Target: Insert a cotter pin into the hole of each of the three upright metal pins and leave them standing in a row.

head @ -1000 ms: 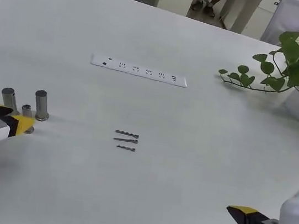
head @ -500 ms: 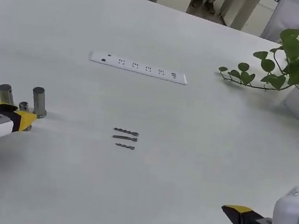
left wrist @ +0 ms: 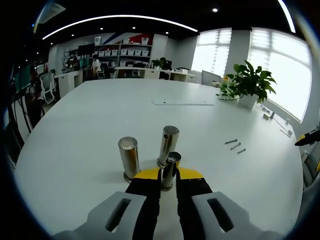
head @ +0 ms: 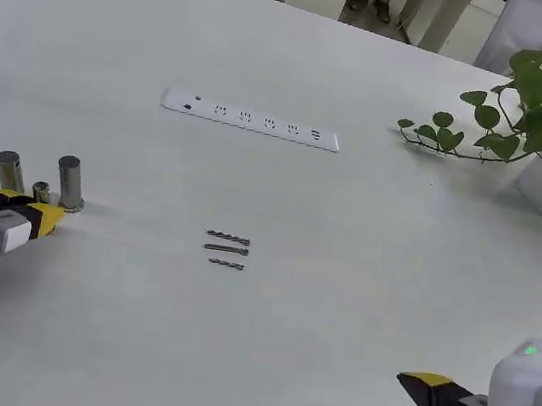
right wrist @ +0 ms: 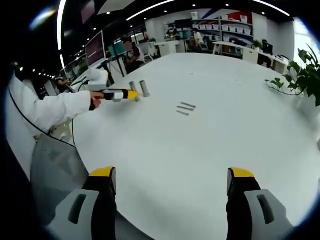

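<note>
Our left gripper [left wrist: 169, 176] clamps the shortest metal pin [left wrist: 172, 161] toward the left edge of the bench [head: 335, 323], right gripper [right wrist: 170, 180] spread wide, and we could topple the taller pin [left wrist: 168, 144] just beside by lifting askew.

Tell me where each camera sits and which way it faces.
Left gripper view: on the left hand-held gripper, facing across the table toward the power strip; its jaws clasp the short metal pin.
Right gripper view: on the open right hand-held gripper, facing the left one and a white sleeve.
Head view: headset, looking down at both.
All three share the cotter pins.
</note>
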`<state>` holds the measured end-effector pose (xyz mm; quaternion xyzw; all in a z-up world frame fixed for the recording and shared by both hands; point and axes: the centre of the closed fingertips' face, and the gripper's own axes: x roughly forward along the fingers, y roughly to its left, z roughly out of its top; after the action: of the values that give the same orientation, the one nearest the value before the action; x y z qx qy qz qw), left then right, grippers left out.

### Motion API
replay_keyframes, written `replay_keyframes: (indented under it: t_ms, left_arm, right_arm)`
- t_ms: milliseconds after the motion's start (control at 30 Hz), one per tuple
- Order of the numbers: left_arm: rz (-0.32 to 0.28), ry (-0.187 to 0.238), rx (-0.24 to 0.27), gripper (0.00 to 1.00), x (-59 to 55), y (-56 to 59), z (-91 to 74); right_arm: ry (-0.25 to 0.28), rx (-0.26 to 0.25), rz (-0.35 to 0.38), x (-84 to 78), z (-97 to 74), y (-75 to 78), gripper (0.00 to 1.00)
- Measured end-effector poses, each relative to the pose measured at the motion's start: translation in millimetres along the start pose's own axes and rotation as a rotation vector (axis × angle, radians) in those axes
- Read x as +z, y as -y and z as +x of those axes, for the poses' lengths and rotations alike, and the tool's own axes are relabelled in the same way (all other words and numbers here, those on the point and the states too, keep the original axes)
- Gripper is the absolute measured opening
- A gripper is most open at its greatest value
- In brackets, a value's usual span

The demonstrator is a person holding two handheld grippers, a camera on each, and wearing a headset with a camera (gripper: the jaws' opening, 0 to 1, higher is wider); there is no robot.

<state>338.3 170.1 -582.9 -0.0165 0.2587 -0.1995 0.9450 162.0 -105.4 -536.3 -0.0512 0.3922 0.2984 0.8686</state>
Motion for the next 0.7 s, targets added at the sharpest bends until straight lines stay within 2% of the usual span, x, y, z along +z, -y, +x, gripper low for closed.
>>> replay_keyframes:
  t_ms: [167,267,300,367,433,533,700]
  left_arm:
    - [-0.015,0.001,-0.005,0.07,-0.5,-0.6,-0.8]
    - [-0.010,-0.011,-0.026,0.07,-1.9,2.4,-3.2]
    - [-0.001,-0.007,-0.018,0.06,-1.7,0.7,-4.7]
    - [-0.033,-0.005,0.000,0.06,-1.6,-3.3,-6.3]
    - [-0.013,-0.006,0.010,0.06,-1.9,-4.6,-8.3]
    - [0.032,0.010,0.009,0.05,3.5,-1.1,-14.3]
    - [0.052,0.035,0.021,0.05,14.2,3.1,-25.4]
  right_arm:
    - [-0.003,0.006,0.000,-1.6,0.8,-2.4,0.90]
    - [-0.004,0.007,-0.001,-1.4,1.1,-3.1,0.90]
    - [-0.003,0.008,-0.001,-1.0,1.3,-3.2,0.90]
    - [-0.001,0.010,-0.002,-0.2,1.6,-3.8,0.90]
    - [0.000,0.015,-0.010,0.9,1.4,-5.2,0.90]
    - [0.007,0.018,-0.013,3.4,1.6,-5.8,0.90]
    - [0.020,0.024,-0.017,6.6,2.4,-8.0,0.90]
